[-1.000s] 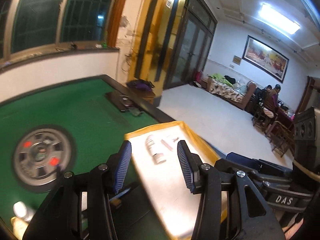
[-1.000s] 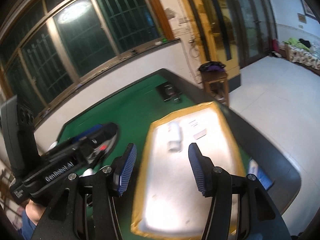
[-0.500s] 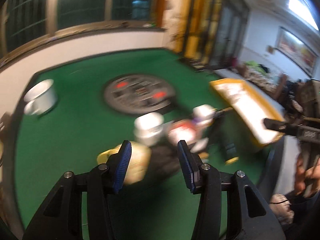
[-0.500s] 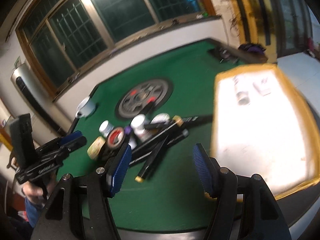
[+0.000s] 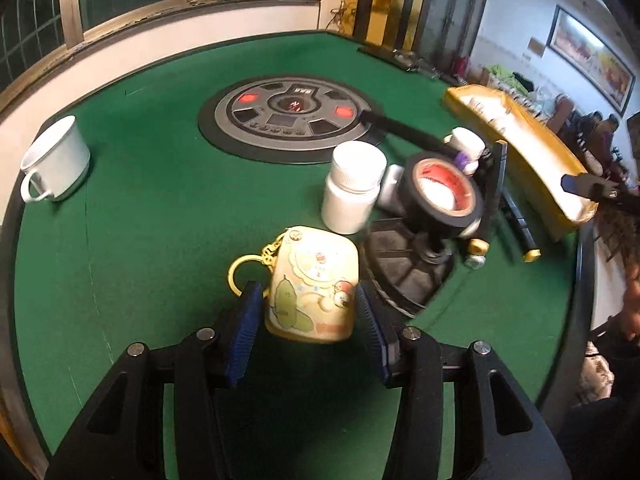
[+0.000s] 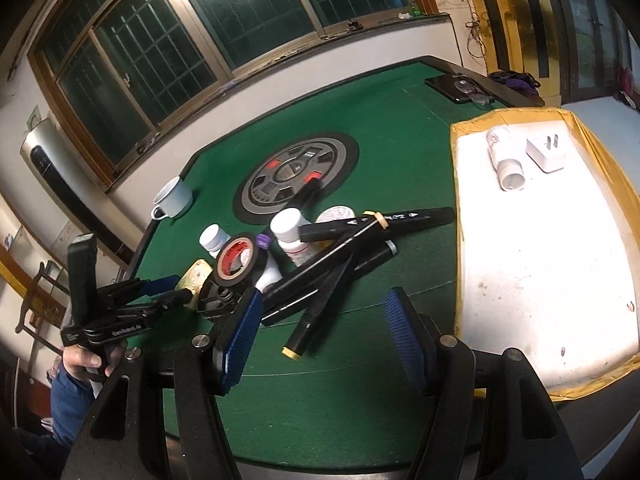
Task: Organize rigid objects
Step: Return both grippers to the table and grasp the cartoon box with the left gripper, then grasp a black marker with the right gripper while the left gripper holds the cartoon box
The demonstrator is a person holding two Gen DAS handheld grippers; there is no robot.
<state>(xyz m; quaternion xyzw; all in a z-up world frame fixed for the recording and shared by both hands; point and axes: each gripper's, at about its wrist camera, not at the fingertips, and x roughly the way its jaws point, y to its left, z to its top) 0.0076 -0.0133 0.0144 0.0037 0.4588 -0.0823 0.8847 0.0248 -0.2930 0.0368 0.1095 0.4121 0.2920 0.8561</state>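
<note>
A pile of small objects lies on the green table (image 5: 140, 200). A cream cartoon-print case with a gold keyring (image 5: 312, 284) lies between the jaws of my open left gripper (image 5: 306, 320), with small gaps on both sides. Beside it stand a white bottle (image 5: 352, 188) and a black tape roll (image 5: 442, 190) on a black stand. My right gripper (image 6: 322, 338) is open and empty above the table's near edge, short of several black markers (image 6: 340, 268). The left gripper (image 6: 160, 300) shows at the case (image 6: 196, 276) in the right wrist view.
A yellow-edged white tray (image 6: 540, 248) at the right holds a white bottle (image 6: 505, 158) and a white plug (image 6: 546, 152). A white mug (image 5: 54, 160) stands at the far left. A round control panel (image 5: 288, 112) sits mid-table. A phone and glasses (image 6: 460, 86) lie at the far corner.
My left gripper swung from the tray to the pile and now straddles the cream case. My right gripper pulled back from over the tray, toward the table's near edge.
</note>
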